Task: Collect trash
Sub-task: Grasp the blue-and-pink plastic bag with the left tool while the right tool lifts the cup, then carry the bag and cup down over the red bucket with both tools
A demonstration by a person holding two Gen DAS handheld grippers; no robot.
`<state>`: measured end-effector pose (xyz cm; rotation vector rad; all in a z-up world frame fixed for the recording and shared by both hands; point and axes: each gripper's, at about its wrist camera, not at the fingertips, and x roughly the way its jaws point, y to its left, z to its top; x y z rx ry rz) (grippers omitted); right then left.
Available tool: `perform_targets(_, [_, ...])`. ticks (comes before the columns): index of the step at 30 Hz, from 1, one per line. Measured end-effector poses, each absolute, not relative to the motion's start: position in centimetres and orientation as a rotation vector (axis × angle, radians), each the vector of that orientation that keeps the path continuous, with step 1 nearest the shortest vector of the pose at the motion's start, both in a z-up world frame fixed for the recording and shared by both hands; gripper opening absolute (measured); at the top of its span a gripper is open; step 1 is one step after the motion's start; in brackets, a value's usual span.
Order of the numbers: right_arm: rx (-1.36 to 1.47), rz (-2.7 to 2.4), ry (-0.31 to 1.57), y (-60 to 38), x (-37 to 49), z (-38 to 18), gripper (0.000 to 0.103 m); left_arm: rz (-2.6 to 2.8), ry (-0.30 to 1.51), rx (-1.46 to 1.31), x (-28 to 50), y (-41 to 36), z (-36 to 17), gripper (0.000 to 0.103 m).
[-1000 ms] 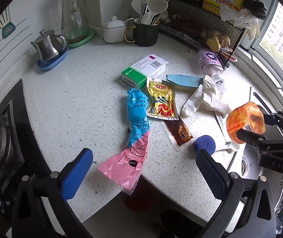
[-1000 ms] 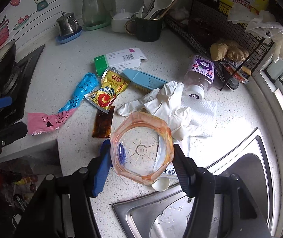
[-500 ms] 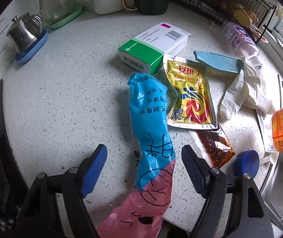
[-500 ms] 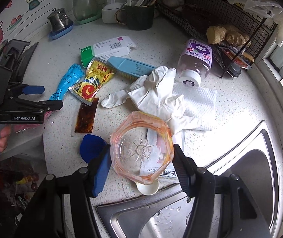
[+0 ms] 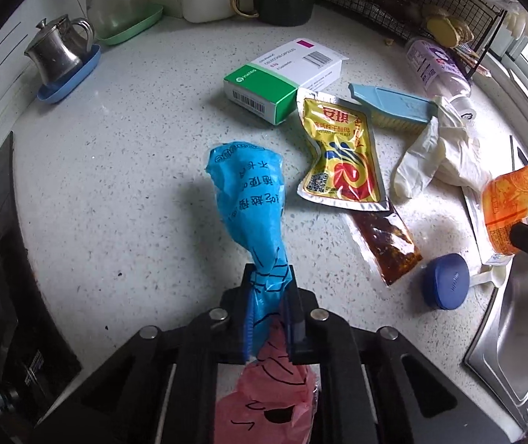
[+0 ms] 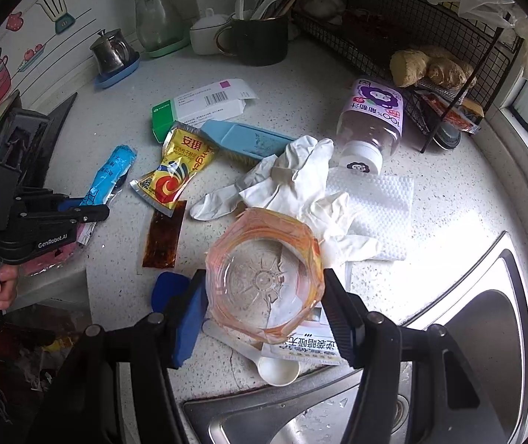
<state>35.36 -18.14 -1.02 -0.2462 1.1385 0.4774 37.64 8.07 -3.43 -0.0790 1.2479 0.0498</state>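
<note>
Left wrist view shows the blue and pink plastic bag [image 5: 249, 199] at the front edge of the counter [image 5: 123, 170]; the left gripper [image 5: 269, 303] has its jaws closed tight on the bag's narrow middle, with the blue part lying forward on the counter and the pink part hanging back between the gripper arms. In the right wrist view the right gripper [image 6: 262, 296] clamps the clear orange plastic cup [image 6: 264, 277] between its two fingers, near the counter edge beside the sink [image 6: 460, 370]. Just beside the bag, toward the middle of the counter, lie the yellow sachet [image 5: 341, 159] and the dark sauce packet [image 5: 386, 244], which touch each other. The green and white medicine box [image 5: 282, 77] and the light blue brush [image 5: 390, 101] are behind them. White gloves [image 6: 297, 185] lie on a white paper towel [image 6: 378, 199], and the purple juice bottle [image 6: 375, 122] lies on its side just behind them.
</note>
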Motion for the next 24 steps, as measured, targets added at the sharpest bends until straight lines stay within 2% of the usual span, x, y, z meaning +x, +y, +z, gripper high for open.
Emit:
perform_targets(13, [-0.291, 0.625, 1.055, -12.5, 25.9, 3.7, 0.057, 0.064, 1.111, -0.115, 22.8, 7.5, 4.7, 0.011])
perform_targets(24, [-0.315, 0.692, 1.065, -7.7, 15.1, 2.7, 0.057, 0.088, 1.138, -0.185, 11.4, 9.6, 2.9, 0.011])
